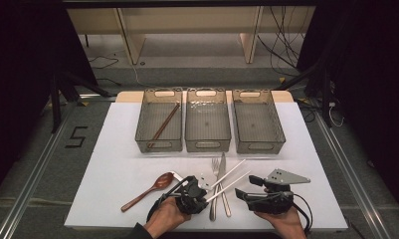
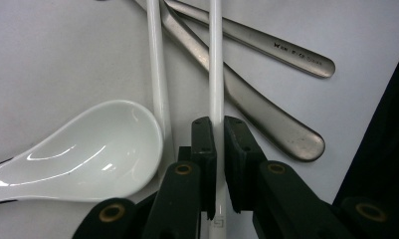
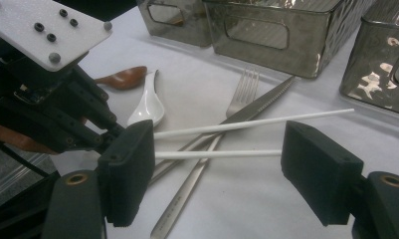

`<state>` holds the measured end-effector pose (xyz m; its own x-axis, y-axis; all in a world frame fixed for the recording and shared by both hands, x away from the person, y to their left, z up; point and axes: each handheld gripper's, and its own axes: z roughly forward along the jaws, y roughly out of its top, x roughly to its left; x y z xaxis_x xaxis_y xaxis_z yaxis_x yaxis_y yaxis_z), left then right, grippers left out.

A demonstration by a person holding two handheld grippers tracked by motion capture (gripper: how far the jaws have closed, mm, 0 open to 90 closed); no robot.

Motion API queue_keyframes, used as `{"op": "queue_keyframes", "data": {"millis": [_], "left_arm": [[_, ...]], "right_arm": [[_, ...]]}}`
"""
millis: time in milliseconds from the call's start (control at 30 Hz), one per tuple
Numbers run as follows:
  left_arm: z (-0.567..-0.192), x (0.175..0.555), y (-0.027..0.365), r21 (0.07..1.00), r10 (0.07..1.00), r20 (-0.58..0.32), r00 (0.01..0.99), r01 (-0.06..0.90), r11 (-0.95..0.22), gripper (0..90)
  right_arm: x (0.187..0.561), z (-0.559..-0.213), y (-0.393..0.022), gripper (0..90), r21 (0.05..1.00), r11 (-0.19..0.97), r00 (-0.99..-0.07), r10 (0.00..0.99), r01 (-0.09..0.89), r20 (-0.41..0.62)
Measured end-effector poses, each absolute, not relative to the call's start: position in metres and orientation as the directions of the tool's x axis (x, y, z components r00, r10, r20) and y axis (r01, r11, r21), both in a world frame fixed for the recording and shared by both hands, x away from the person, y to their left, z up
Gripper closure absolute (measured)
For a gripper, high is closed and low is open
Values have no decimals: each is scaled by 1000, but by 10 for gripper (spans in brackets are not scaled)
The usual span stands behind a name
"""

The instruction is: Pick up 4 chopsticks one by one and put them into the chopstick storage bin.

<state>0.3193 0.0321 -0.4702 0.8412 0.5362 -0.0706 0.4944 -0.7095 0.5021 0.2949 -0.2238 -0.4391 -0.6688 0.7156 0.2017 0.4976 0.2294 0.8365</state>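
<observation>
Sorting of cutlery into three bins, early stage. One brown chopstick (image 1: pixel 163 124) is seen lying in the left bin (image 1: pixel 158 144) of the row along the far edge of the bench (image 1: pixel 117 169); the middle bin (image 1: pixel 207 144) and the right bin (image 1: pixel 259 145) are judged empty. Left to sort near the front edge: two white chopsticks, a fork (image 1: pixel 215 167), a knife (image 1: pixel 223 172), a white spoon (image 2: pixel 77 149) and a brown wooden spoon (image 1: pixel 147 191).

The left tool (image 1: pixel 199 191) is shown with its jaws closed on one white chopstick (image 2: pixel 216 74) near its end, the pads lying against it on both sides; the second white chopstick (image 2: pixel 157 79) lies just beside, outside the jaws, across the steel handles. The right tool (image 1: pixel 244 195) is held released, its jaws standing wide apart near the front edge, with nothing between the pads.

Open room: a bare strip of bench is left between the cutlery cluster and the bins, and the bench's right and left front corners are free. The gripped chopstick points toward the right tool, so a lift is judged to need care there, and at the bin walls.
</observation>
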Motion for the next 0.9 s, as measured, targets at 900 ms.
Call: {"op": "queue_keyframes", "data": {"millis": [900], "left_arm": [[-414, 356, 93, 676, 631, -156, 760, 548, -492, 834]], "right_arm": [[292, -435, -229, 302, 859, 194, -660, 724, 473, 200]]}}
